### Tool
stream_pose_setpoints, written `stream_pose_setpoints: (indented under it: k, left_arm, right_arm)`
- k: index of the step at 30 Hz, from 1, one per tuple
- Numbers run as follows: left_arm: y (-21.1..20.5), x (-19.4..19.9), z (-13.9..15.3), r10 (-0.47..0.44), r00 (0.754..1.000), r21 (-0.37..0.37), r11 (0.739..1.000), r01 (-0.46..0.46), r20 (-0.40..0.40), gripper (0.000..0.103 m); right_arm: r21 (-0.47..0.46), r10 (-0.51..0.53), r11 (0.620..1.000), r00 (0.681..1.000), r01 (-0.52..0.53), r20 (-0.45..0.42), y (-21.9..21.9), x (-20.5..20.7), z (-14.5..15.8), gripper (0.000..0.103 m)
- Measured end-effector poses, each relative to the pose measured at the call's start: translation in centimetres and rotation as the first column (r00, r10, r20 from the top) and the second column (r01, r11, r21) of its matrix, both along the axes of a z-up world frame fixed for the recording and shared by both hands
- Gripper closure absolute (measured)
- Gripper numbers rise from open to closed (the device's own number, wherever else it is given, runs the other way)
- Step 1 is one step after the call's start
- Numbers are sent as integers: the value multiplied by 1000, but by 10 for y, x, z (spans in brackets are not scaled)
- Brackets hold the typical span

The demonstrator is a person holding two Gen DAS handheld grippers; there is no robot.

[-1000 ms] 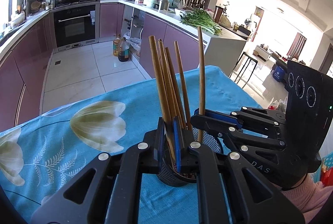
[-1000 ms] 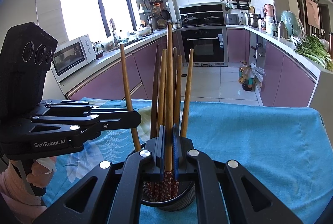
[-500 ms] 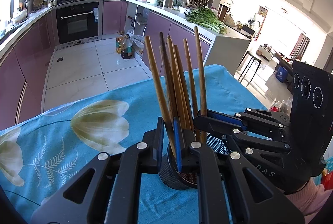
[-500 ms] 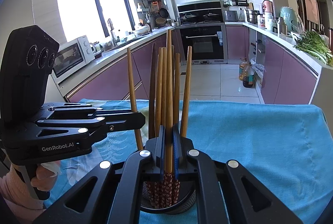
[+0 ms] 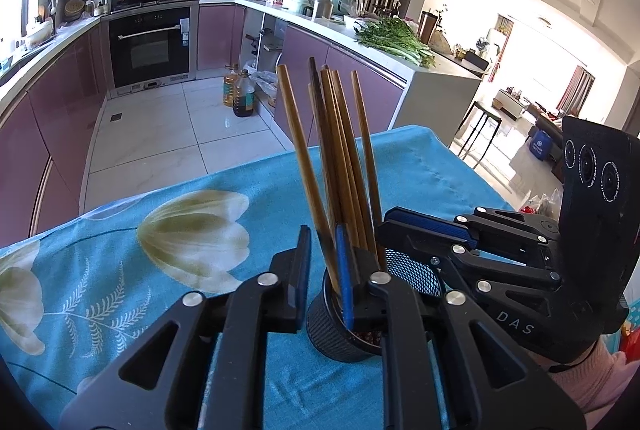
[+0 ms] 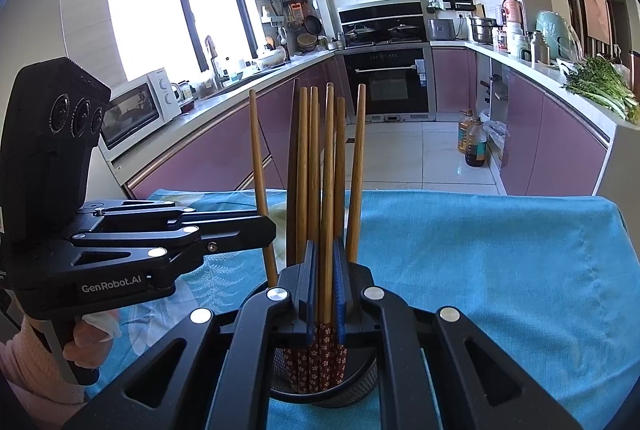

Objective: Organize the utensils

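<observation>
"genrobot.ai" on left gripper [image 6: 224, 230], "das" on right gripper [image 5: 400, 230]

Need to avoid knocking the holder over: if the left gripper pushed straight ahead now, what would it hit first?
Likely the leaning chopstick between its opening jaws, then the holder's rim. The left gripper already straddles the bundle; depth is unclear.

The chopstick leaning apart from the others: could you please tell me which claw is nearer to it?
Left. The left claw is opening its jaws with the leaning chopstick between them; the right claw is shut on a middle chopstick beside it.
</observation>
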State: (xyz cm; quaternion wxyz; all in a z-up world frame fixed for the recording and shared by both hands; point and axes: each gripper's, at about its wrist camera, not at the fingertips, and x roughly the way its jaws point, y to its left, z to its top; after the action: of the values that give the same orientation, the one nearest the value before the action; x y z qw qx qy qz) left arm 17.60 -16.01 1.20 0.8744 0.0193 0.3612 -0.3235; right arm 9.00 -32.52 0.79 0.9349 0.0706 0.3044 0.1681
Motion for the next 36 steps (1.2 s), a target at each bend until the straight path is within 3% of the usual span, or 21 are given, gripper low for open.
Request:
stream_pose_setpoints:
  k: [4, 7, 9, 13, 15, 17, 21, 32, 36]
  left_arm:
    - [11, -10, 3, 33, 999, -21, 999, -33, 34, 73]
    - [25, -23, 5, 86, 993, -40, 996, -83, 78, 60]
    - [35, -34, 6, 127, 985, -33, 992, -124, 120, 45]
    - [55, -54, 9, 197, 964, -43, 980, -193, 179, 27]
    - [69, -63, 10, 236, 950, -54, 972, -230, 205, 14]
    - [78, -73, 10, 275, 930, -51, 961, -271, 244, 7]
    - [99, -89, 9, 343, 893, -54, 938, -342, 291, 6]
    - [136, -133, 12, 482, 769, -101, 867, -488, 420, 6]
    - [143, -144, 14, 502, 735, -109, 851, -514, 456, 6]
  right_arm:
    - [1, -8, 1000, 1000, 8, 15, 3, -5, 2, 70]
    - [-3, -11, 1000, 1000, 11, 28, 5, -12, 2, 57]
    - [-13, -11, 1000, 999, 11, 38, 7, -17, 2, 49]
    - [-36, -19, 999, 998, 21, 65, 15, -27, 2, 30]
    - [-40, -21, 999, 997, 24, 70, 17, -29, 2, 28]
    - [-47, -27, 998, 996, 31, 83, 21, -32, 2, 17]
    - [-61, -45, 997, 991, 53, 123, 25, -42, 1, 7]
    - [-56, -94, 993, 974, 108, 205, 39, -68, 1, 7]
    - [-50, -128, 988, 956, 146, 264, 40, -82, 3, 7]
